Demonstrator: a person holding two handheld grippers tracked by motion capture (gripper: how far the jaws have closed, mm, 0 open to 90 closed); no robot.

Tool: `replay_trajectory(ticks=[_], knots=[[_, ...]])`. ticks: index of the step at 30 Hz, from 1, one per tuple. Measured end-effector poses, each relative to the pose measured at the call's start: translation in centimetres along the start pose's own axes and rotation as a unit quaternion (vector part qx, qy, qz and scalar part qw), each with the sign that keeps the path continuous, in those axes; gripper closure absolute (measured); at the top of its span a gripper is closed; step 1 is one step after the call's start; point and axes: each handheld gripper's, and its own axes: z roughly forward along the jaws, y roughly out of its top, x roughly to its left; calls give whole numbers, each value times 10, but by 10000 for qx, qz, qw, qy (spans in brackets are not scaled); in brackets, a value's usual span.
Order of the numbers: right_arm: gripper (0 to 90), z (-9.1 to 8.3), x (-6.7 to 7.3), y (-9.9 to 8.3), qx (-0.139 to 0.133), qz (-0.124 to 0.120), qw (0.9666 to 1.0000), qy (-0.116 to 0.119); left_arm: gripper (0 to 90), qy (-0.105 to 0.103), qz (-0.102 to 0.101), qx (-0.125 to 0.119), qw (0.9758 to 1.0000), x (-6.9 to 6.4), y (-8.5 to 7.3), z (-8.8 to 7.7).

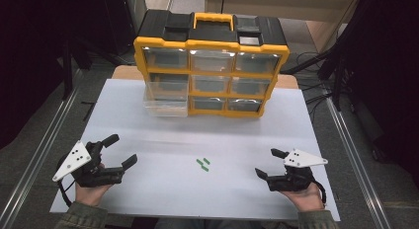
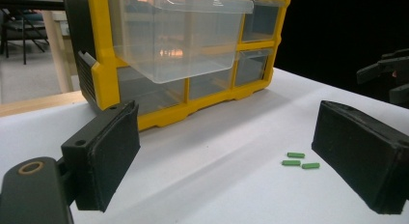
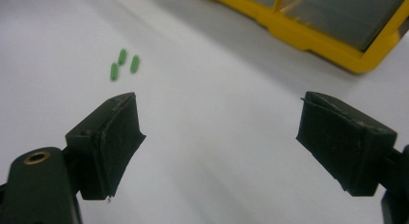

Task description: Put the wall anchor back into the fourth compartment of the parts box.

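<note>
A yellow and black organizer (image 1: 212, 46) with clear drawers stands at the back of the white table (image 1: 197, 194). One clear drawer (image 1: 165, 106) in its left column is pulled out and looks empty in the left gripper view (image 2: 183, 35). Three small green pieces (image 1: 203, 163) lie together on the table's middle front, between both grippers. My left gripper (image 1: 123, 150) rests open at the front left, its jaws wide apart (image 2: 226, 154), the green pieces (image 2: 299, 161) near its right jaw. My right gripper (image 1: 266, 162) is open at the front right (image 3: 222, 142), with the green pieces (image 3: 123, 63) ahead of its left jaw.
The organizer's yellow base (image 3: 313, 31) lies ahead of the right gripper. In the left gripper view, the right gripper (image 2: 388, 72) shows at the far right edge. Metal rails (image 1: 44, 140) run along both sides of the table.
</note>
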Motion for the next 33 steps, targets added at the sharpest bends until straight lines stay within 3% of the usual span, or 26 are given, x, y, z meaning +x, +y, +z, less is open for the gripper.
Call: replay_trajectory(ticks=[8,14,18,19,20,23,33], knots=[[162,0,2,10,702,-387,9965,244,90,3,-8,10,10000,0,0,1],[167,3,2,17,1233,-627,9896,382,90,0,-15,4,10000,0,0,1],[167,7,3,20,1750,-759,9804,491,90,-10,-23,-2,10000,0,0,1],[167,7,3,20,1750,-759,9804,491,90,-10,-23,-2,10000,0,0,1],[170,11,4,21,2044,-812,9741,522,90,-20,-23,0,10000,0,0,1],[173,16,6,22,2386,-956,9650,529,90,-38,-12,3,10000,-1,0,1],[192,20,6,27,2783,-1153,9520,540,90,-44,-10,-14,10000,-1,0,1]])
